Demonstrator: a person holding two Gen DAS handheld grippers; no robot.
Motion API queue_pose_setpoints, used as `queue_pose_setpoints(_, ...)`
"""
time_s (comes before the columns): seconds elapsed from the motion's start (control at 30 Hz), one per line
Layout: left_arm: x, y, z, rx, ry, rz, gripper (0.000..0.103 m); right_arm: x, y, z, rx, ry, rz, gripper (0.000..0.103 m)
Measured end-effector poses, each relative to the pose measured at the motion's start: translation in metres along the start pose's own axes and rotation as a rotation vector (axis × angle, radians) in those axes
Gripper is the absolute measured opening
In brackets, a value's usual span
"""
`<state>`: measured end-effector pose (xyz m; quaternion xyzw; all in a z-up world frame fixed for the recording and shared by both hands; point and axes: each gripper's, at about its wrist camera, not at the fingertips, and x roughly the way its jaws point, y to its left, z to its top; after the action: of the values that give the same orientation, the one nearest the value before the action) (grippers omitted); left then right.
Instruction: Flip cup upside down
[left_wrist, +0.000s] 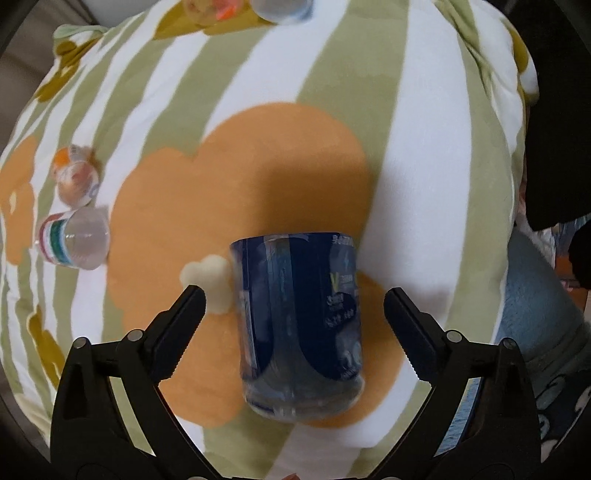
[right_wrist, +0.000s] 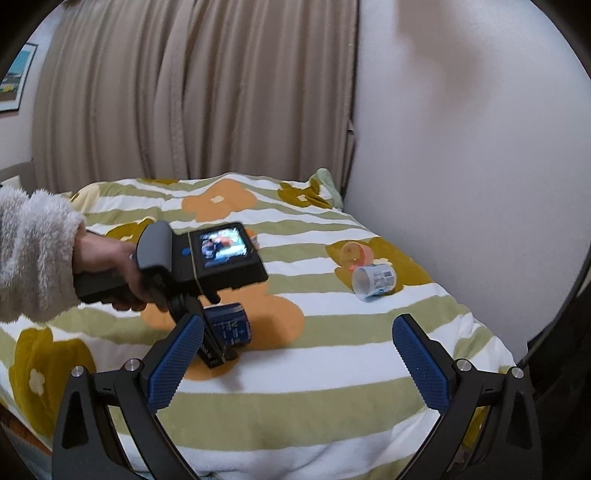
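A dark blue cup (left_wrist: 299, 325) with white print stands on the flowered bedspread (left_wrist: 258, 74), between the fingers of my left gripper (left_wrist: 293, 295). The jaws stand wide on either side of it and do not touch it. In the right wrist view the same cup (right_wrist: 231, 328) sits under the hand-held left gripper (right_wrist: 214, 343), left of centre. My right gripper (right_wrist: 299, 328) has blue pads, is open and empty, and hangs above the bed near its front edge, to the right of the cup.
Two small clear cups lie on their sides at the left (left_wrist: 75, 240) (left_wrist: 75, 175). A white cup (right_wrist: 373, 282) and an orange cup (right_wrist: 352, 254) lie near the wall (right_wrist: 461, 147). Curtains (right_wrist: 192, 92) hang behind the bed.
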<state>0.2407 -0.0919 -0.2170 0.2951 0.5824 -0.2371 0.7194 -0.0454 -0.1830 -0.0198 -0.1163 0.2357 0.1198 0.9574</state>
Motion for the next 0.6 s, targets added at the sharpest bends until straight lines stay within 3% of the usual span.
queue_pose_setpoints(0.17,-0.041,0.007,-0.027,-0.035,-0.062,0.056,0.097,0.013,0.015,0.031,-0.283,0.051,0.157,0.102)
queue_pose_setpoints(0.27,-0.072,0.017,-0.065,-0.086,-0.148,0.091,0.099,0.029,0.034,0.060,-0.504,0.083,0.265,0.102)
queue_pose_setpoints(0.37,-0.093,0.016,-0.113,-0.173,-0.224,0.134,0.100,0.063,0.062,0.074,-0.739,0.176,0.375,0.102)
queue_pose_setpoints(0.47,-0.105,0.008,-0.150,-0.282,-0.285,0.106,0.100,0.103,0.094,0.057,-0.998,0.323,0.477,0.102)
queue_pose_setpoints(0.53,-0.109,0.007,-0.177,-0.370,-0.324,0.050,0.100,0.126,0.112,0.031,-1.211,0.377,0.476,0.102)
queue_pose_setpoints(0.6,-0.111,0.001,-0.198,-0.442,-0.351,0.044,0.100,0.146,0.120,0.004,-1.385,0.411,0.479,0.102)
